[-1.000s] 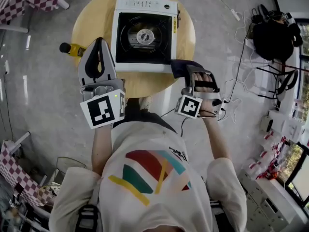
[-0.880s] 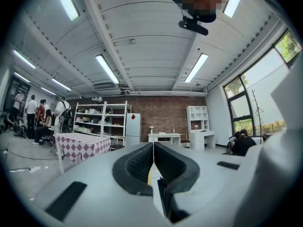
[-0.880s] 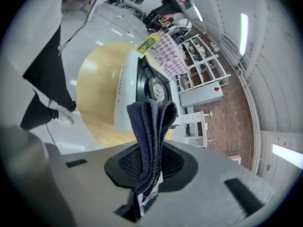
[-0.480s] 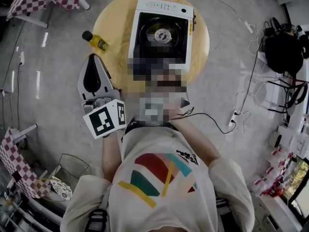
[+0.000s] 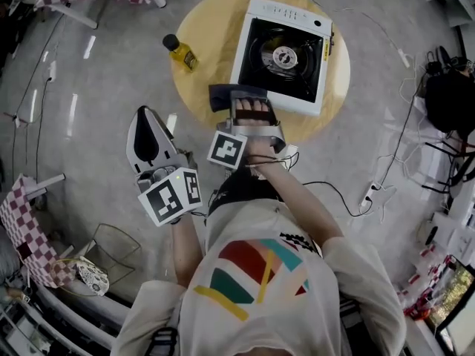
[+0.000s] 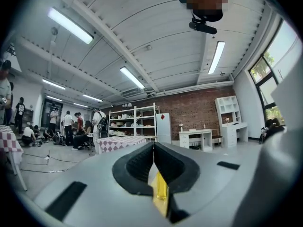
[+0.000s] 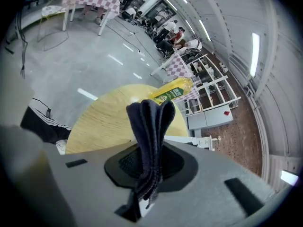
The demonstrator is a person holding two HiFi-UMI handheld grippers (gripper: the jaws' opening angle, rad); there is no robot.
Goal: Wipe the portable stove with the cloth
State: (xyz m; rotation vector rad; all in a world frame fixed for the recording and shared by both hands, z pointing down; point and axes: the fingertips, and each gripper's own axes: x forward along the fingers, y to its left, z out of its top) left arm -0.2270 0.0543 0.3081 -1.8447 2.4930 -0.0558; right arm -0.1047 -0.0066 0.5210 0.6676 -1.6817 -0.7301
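The cloth (image 7: 149, 119) is clamped in the right hand-held gripper (image 5: 239, 99) just short of the stove (image 5: 286, 54) at upper right of the surface (image 5: 204, 87), the left hand-held gripper (image 6: 154, 148) is shut empty, and the nearby bottle (image 5: 181, 52) could be toppled by a wide sweep.

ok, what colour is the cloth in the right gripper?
The cloth is dark navy, almost black; clearest in right gripper view.

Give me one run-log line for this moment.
right gripper: shut on cloth | cloth: over round table, by near corner of portable stove | left gripper: shut, empty, off table
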